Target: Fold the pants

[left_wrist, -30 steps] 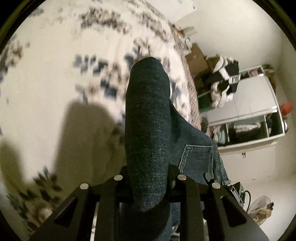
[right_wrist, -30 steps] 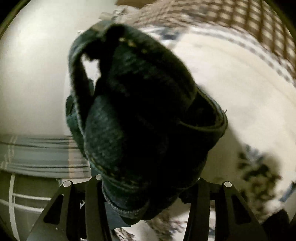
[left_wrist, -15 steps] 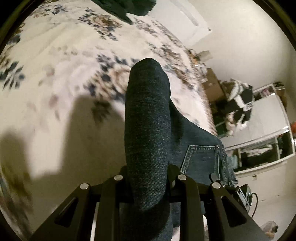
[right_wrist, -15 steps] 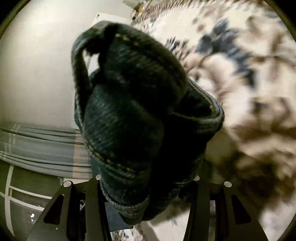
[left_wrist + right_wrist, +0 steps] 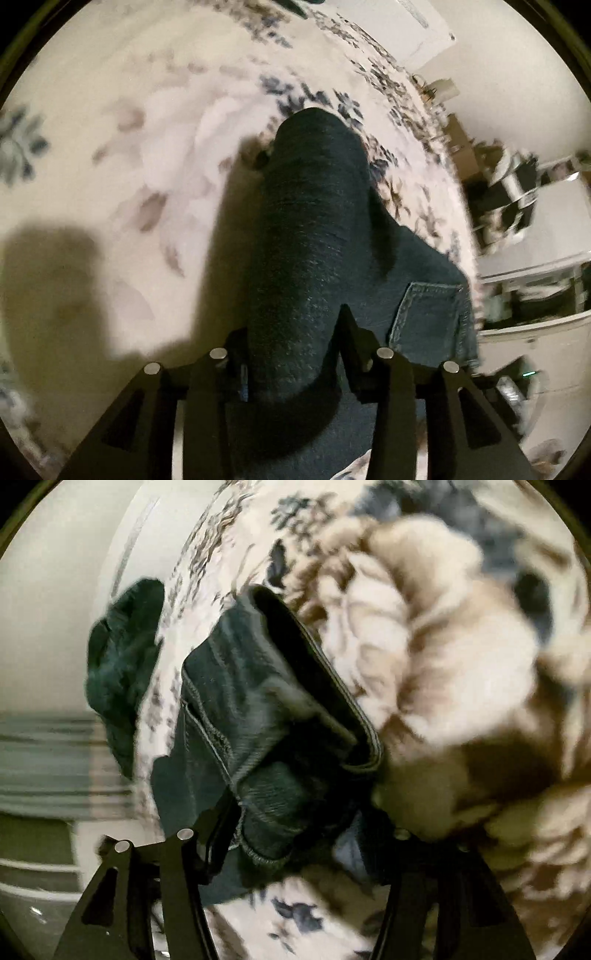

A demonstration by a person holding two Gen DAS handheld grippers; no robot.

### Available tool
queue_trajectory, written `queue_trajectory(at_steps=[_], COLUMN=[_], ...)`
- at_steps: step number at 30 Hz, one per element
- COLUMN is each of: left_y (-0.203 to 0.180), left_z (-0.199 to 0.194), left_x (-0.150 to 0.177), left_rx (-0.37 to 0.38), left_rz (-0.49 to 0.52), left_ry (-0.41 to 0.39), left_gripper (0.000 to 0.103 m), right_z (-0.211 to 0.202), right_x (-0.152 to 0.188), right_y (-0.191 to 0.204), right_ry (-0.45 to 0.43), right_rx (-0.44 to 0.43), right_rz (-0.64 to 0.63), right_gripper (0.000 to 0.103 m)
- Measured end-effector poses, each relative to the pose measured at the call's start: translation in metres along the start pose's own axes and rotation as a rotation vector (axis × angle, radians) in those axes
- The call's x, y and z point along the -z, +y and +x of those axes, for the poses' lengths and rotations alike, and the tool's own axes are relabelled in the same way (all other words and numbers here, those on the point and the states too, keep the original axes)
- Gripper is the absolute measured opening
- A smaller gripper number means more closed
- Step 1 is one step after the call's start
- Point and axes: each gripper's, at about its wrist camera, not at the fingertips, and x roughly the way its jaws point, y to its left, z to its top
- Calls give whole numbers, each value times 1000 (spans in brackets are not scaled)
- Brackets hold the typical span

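Observation:
The pants are dark blue jeans (image 5: 310, 236) over a floral bedspread (image 5: 129, 155). In the left wrist view a thick fold of denim runs forward between the fingers of my left gripper (image 5: 295, 354), which stand a little apart with the cloth still between them; a back pocket (image 5: 424, 317) shows at the right. In the right wrist view the waistband end of the jeans (image 5: 273, 716) lies on the bedspread (image 5: 443, 646) between the wide-spread fingers of my right gripper (image 5: 291, 842).
A dark green garment (image 5: 122, 672) lies farther up the bed near the wall. White shelves with clothes (image 5: 535, 240) stand beyond the bed's right edge. The picture is motion-blurred.
Both grippers came down toward the bed with the jeans. The right gripper's fingers have spread wide and the waistband has slumped. The left fingers have also parted somewhat.

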Motion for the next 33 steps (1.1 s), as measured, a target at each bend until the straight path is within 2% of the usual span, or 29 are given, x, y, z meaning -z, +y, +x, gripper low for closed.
queue_trajectory(at_steps=[2, 3, 4, 5, 6, 7, 9, 12, 16, 20, 26, 33], left_y=[-15, -27, -36, -42, -51, -57, -71, -89, -112, -136, -180, -234], left_z=[-8, -13, -17, -20, -27, -32, -44, -64, -93, -128, -204, -298], left_x=[4, 9, 13, 16, 22, 27, 38, 52, 60, 73, 103, 153], left_rx=[-122, -189, -233, -264, -287, -295, -328, -372, -404, -414, -422, -423], left_rz=[65, 104, 130, 149, 172, 185, 211, 238, 251, 255, 260, 260], left_ry=[-12, -11, -13, -20, -31, -40, -55, -79, -117, -155, -255, -348], left_gripper=[48, 57, 70, 77, 85, 87, 88, 88, 89, 89, 89, 89], right_z=[-10, -18, -22, -28, -36, -39, -56, -89, -132, -187, -277, -394], right_x=[-3, -5, -3, 0, -3, 2, 19, 38, 56, 80, 110, 152], right_y=[21, 38, 55, 69, 74, 87, 98, 117, 139, 157, 185, 209], right_ry=[-15, -25, -40, -57, -73, -93, -136, -197, -256, -293, -344, -407], right_rx=[117, 167, 225, 289, 338, 391, 486, 546, 564, 542, 485, 426], right_rz=[-97, -141, -202, -263, -306, -356, -449, -521, -563, -614, -665, -704], right_gripper=[78, 85, 96, 101, 101, 101, 102, 102, 102, 102, 102, 102])
